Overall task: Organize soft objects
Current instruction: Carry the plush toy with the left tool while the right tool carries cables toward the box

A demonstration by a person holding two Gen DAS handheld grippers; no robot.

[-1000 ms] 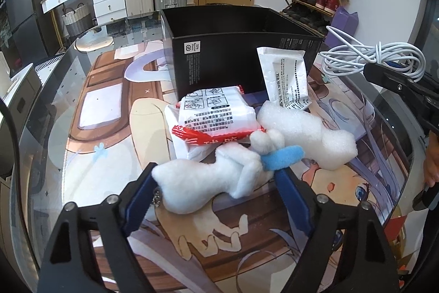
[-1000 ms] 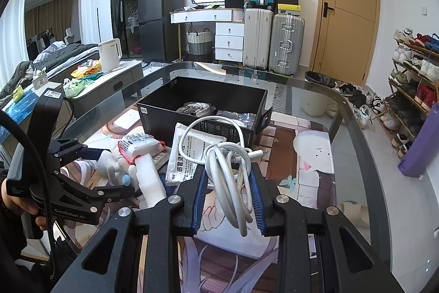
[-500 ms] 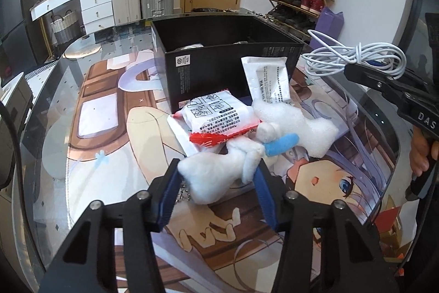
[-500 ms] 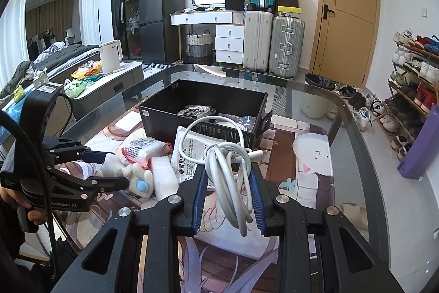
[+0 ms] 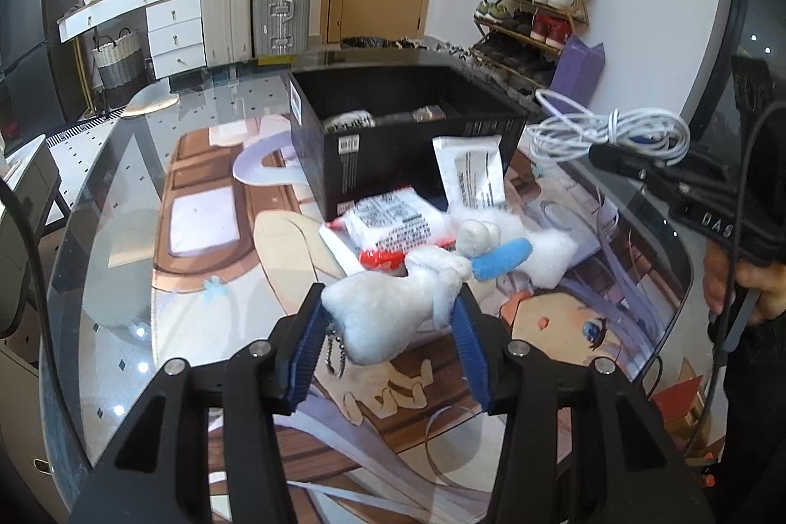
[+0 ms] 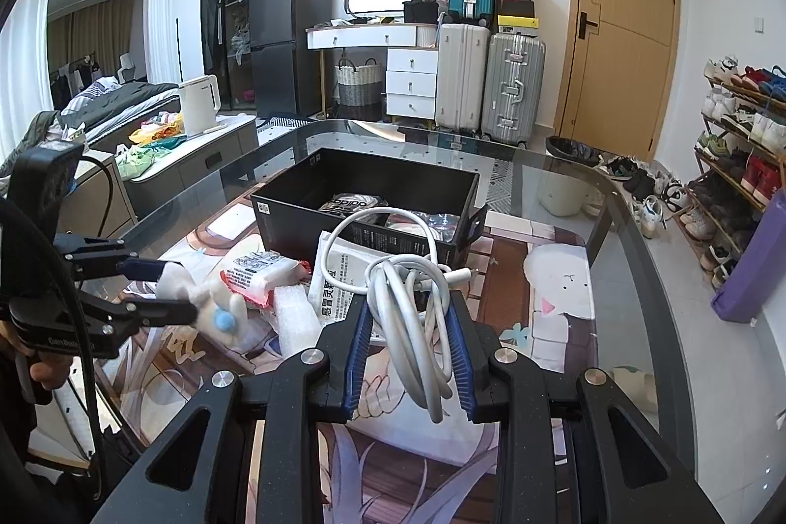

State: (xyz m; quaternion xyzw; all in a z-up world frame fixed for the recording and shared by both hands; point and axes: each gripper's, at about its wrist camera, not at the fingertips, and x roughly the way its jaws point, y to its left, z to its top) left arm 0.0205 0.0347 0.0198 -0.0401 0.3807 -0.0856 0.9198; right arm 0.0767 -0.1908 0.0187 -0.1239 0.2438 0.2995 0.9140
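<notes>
A white plush toy [image 5: 393,308] with a blue ear and a small key chain hangs just above the table, squeezed between the blue pads of my left gripper [image 5: 390,303], which is shut on it. From the right wrist view the same plush toy [image 6: 196,288] shows at the left, in the left gripper [image 6: 169,286]. My right gripper [image 6: 407,313] is shut on a coiled white cable [image 6: 417,303]; that cable [image 5: 609,131] hovers at the right of the left wrist view. A black box [image 5: 407,136] stands behind, with packets inside.
On the glass table with its printed mat [image 5: 206,229] lie a red-and-white tissue pack [image 5: 398,224], a white sachet [image 5: 471,170] leaning on the box, and white foam wrap [image 6: 294,317]. Suitcases, drawers and a shoe rack stand beyond the table. A hand [image 5: 746,283] holds the right gripper.
The left gripper's jaws closed from wide open onto the plush toy and lifted it off the table. The right gripper with the cable stayed still.
</notes>
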